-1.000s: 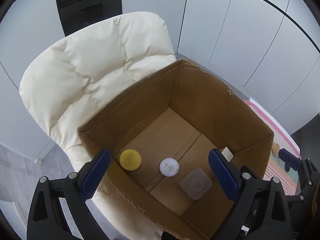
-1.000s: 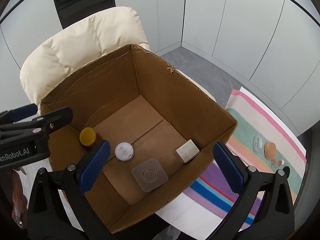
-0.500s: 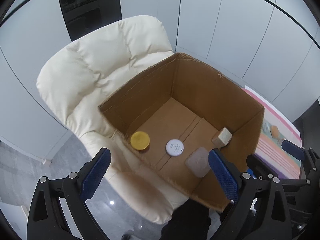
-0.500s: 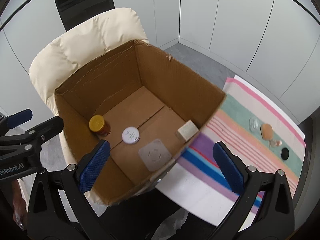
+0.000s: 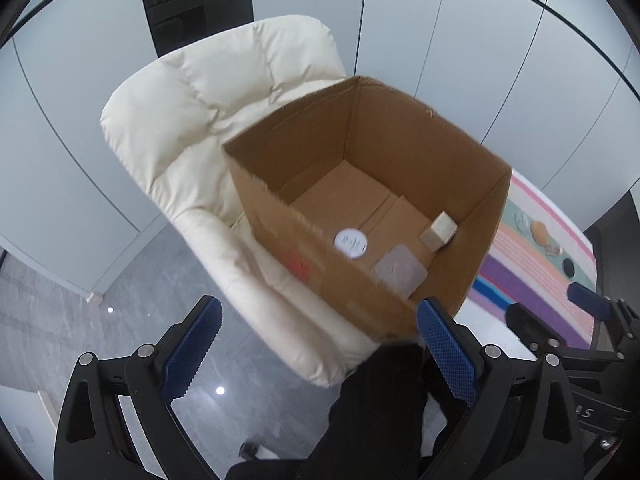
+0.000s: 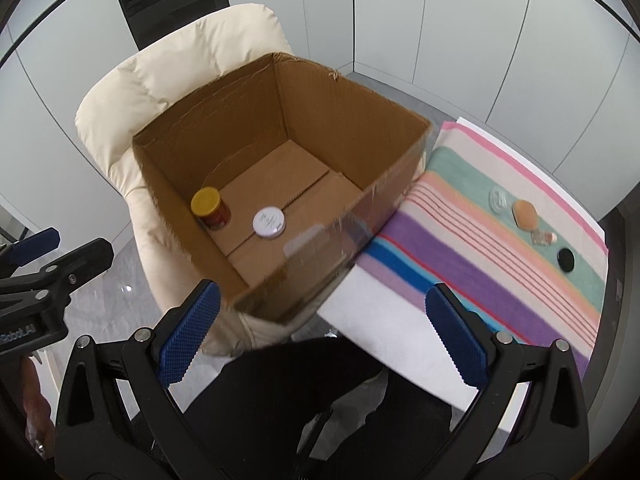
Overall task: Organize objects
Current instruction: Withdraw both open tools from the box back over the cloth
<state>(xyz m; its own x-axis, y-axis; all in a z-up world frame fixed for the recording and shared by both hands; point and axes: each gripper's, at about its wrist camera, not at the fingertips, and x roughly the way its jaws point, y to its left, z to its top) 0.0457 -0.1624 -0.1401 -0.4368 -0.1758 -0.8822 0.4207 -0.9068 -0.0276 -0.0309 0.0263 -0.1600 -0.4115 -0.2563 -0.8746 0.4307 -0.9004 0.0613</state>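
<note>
An open cardboard box [image 5: 404, 132] [image 6: 344, 116] stands on a cream padded chair [image 5: 208, 120] [image 6: 192, 52]. Inside lie a white round lid [image 5: 351, 242] [image 6: 269, 221], a translucent square container [image 5: 400, 270] [image 6: 304, 240], a small beige box [image 5: 438, 231] and a yellow-lidded jar [image 6: 209, 207]. My left gripper [image 5: 316, 354] is open and empty, held back from the box's near wall. My right gripper [image 6: 320, 338] is open and empty too, low before the box's near corner. The jar is hidden in the left wrist view.
A striped cloth [image 6: 480, 240] [image 5: 532, 248] covers a white table [image 6: 384, 320] to the right. On it lie a clear lid [image 6: 497, 199], a tan oval piece [image 6: 525, 213], a small clear item [image 6: 543, 237] and a black round cap [image 6: 565, 258]. Dark trousers [image 6: 304, 400] fill the bottom; grey floor at left.
Both grippers have pulled back and up from over the box, so the box looks smaller and farther. More of the striped cloth and its small items now shows. Both stay open.
</note>
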